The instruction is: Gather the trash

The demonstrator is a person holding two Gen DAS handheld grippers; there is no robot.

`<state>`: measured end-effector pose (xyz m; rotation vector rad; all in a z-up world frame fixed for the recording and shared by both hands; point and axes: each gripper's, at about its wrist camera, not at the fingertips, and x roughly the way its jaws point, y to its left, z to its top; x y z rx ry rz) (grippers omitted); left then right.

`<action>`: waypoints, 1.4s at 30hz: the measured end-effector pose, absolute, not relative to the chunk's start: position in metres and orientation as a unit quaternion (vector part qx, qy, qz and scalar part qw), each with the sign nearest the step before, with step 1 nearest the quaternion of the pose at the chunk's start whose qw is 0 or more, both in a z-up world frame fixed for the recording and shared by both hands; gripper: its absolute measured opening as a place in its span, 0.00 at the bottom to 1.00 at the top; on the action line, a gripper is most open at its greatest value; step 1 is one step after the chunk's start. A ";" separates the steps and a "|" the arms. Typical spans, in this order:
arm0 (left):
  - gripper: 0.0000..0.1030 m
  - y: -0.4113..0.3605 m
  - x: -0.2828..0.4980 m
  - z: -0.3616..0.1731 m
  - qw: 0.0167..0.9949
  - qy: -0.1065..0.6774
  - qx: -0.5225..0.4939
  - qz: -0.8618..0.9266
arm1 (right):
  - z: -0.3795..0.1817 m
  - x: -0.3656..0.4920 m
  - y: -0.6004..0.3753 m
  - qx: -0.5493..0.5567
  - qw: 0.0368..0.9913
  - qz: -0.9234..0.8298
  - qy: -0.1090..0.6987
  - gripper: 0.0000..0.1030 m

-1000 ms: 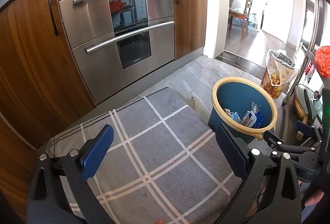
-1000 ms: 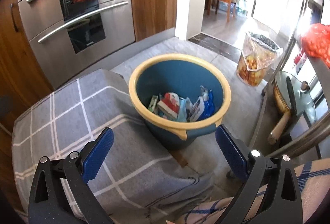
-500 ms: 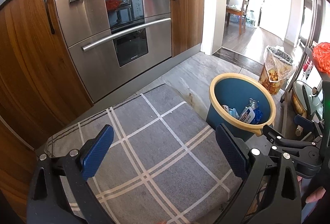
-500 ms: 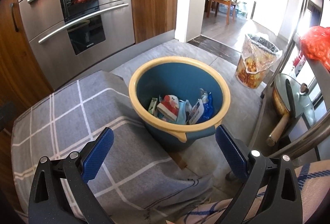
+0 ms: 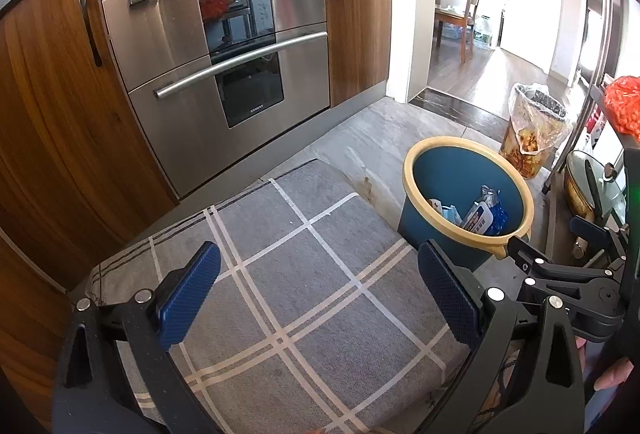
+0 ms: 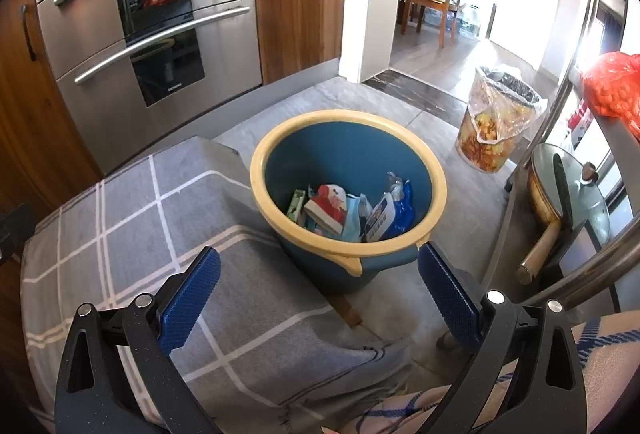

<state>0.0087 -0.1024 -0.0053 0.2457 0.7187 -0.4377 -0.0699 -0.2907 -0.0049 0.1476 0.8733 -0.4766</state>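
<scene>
A blue bin with a yellow rim (image 6: 436,190) stands on the floor right of a table under a grey checked cloth (image 6: 132,218). It holds several wrappers and packets (image 6: 344,212). My right gripper (image 6: 319,298) is open and empty, hovering just in front of the bin. My left gripper (image 5: 319,298) is open and empty above the cloth (image 5: 304,274), with the bin (image 5: 420,170) ahead to its right. The right gripper's body shows at the right edge of the left wrist view (image 5: 576,282).
A steel oven (image 5: 216,54) and wooden cabinets (image 5: 48,114) stand behind the table. A lined waste basket full of scraps (image 6: 496,122) stands beyond the bin. A lidded pan (image 6: 568,194) sits on a low rack at the right, under an orange bag (image 6: 612,86).
Both grippers have lifted and pulled back slightly, so the bin and oven sit a little lower in both views. Both stay open and empty.
</scene>
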 end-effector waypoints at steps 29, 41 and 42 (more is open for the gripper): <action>0.95 -0.107 0.004 -0.009 0.902 0.350 0.123 -0.222 | -0.008 -0.068 -0.288 0.070 0.878 -0.224 0.418 0.95; 0.95 -0.108 0.004 -0.009 0.902 0.350 0.123 -0.222 | -0.007 -0.069 -0.289 0.070 0.877 -0.223 0.419 0.95; 0.95 -0.108 0.003 -0.009 0.901 0.350 0.123 -0.222 | -0.008 -0.068 -0.289 0.070 0.877 -0.223 0.419 0.95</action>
